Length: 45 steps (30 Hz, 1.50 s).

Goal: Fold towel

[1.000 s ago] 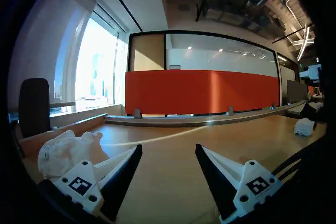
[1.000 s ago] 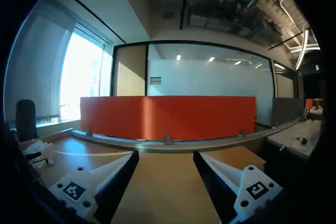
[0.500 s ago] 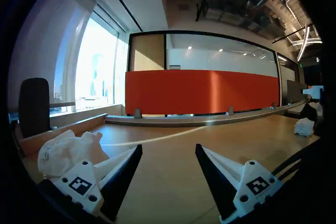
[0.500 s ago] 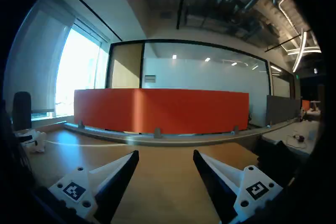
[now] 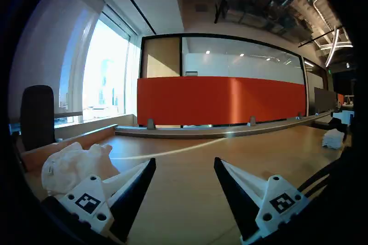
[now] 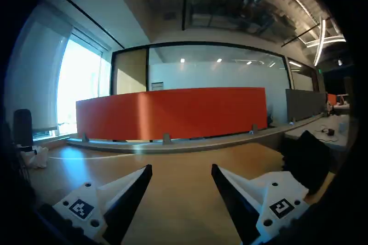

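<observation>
Your left gripper (image 5: 184, 159) was open, empty, over table (image 5: 276, 144); crumpled white towel (image 5: 69, 167) lay near one finger. Your right gripper (image 6: 181, 166) was open too, empty.

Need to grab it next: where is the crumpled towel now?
In the left gripper view, the crumpled towel lies on the table at far left, near the black chair.

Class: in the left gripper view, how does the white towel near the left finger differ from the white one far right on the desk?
The near towel is a loose, crumpled heap; the far towel looks a tighter bundle. The near towel lies beside the left hand-held gripper; the far towel sits well off to its right. Both are white and rest on the wooden desk.
</observation>
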Available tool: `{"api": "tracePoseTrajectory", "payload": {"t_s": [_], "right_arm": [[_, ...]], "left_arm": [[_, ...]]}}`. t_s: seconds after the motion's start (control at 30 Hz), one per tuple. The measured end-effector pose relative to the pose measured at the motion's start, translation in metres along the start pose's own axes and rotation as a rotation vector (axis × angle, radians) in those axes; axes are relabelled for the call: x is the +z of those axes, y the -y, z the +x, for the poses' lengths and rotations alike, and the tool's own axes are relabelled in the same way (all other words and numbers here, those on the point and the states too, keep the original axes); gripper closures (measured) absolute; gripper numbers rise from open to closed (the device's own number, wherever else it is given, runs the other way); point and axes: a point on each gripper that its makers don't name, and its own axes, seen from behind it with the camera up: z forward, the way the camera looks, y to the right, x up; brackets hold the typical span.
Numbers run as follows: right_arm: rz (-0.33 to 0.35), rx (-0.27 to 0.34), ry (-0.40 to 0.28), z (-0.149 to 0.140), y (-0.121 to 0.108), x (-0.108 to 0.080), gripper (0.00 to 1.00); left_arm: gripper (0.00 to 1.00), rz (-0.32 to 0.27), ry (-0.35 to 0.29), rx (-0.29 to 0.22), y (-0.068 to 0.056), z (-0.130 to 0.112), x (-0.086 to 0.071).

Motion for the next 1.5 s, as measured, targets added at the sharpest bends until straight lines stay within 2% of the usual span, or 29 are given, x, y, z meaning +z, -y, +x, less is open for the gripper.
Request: {"api": "tracePoseTrajectory", "payload": {"t_s": [0.2, 0.5, 0.8, 1.5], "right_arm": [[-0.008, 0.013, 0.009, -0.013, -0.006, -0.002, 0.0], [0.006, -0.001, 0.021, -0.029, -0.002, -0.001, 0.0], [0.019, -0.068, 0.011, -0.03, 0.004, -0.008, 0.0], [0.025, -0.068, 0.011, -0.032, 0.013, -0.005, 0.0]], "left_arm": [[0.06, 0.0, 0.0, 0.0, 0.0, 0.0, 0.0], [0.06, 0.0, 0.0, 0.0, 0.001, 0.0, 0.001], [0.06, 0.0, 0.0, 0.0, 0.001, -0.001, 0.001], [0.06, 0.0, 0.0, 0.0, 0.0, 0.0, 0.001]]}}
